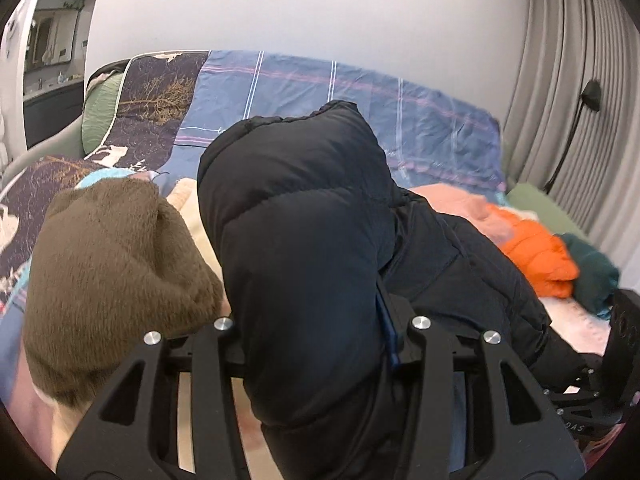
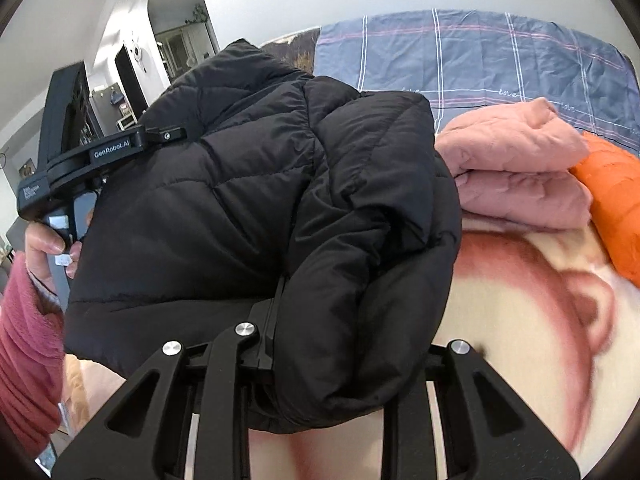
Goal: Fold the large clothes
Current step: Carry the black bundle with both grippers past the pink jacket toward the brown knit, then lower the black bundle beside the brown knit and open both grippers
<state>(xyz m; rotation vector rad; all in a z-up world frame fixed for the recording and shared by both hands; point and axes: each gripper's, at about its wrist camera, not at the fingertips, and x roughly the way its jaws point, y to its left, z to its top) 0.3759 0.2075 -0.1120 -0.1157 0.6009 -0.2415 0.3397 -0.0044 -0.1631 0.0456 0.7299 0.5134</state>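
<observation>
A black puffer jacket (image 1: 304, 216) hangs bunched above the bed, held from two sides. In the left wrist view it fills the gap of my left gripper (image 1: 316, 332). That gripper is shut on a thick fold, and only its right finger (image 1: 390, 320) shows. In the right wrist view my right gripper (image 2: 316, 332) is shut on another fold of the jacket (image 2: 248, 184). Its left finger (image 2: 272, 316) presses the fabric and the other finger is hidden under it. A hand in a pink sleeve (image 2: 28, 320) holds the left gripper's handle at the far left.
On the bed lie a brown fleece garment (image 1: 112, 272), a folded pink quilted garment (image 2: 516, 160), an orange puffer (image 1: 536, 256) and a teal garment (image 1: 592, 276). A cream and red blanket (image 2: 540, 320) lies under the jacket. A blue plaid sheet (image 1: 340, 92) lies behind, and curtains (image 1: 568, 80) hang right.
</observation>
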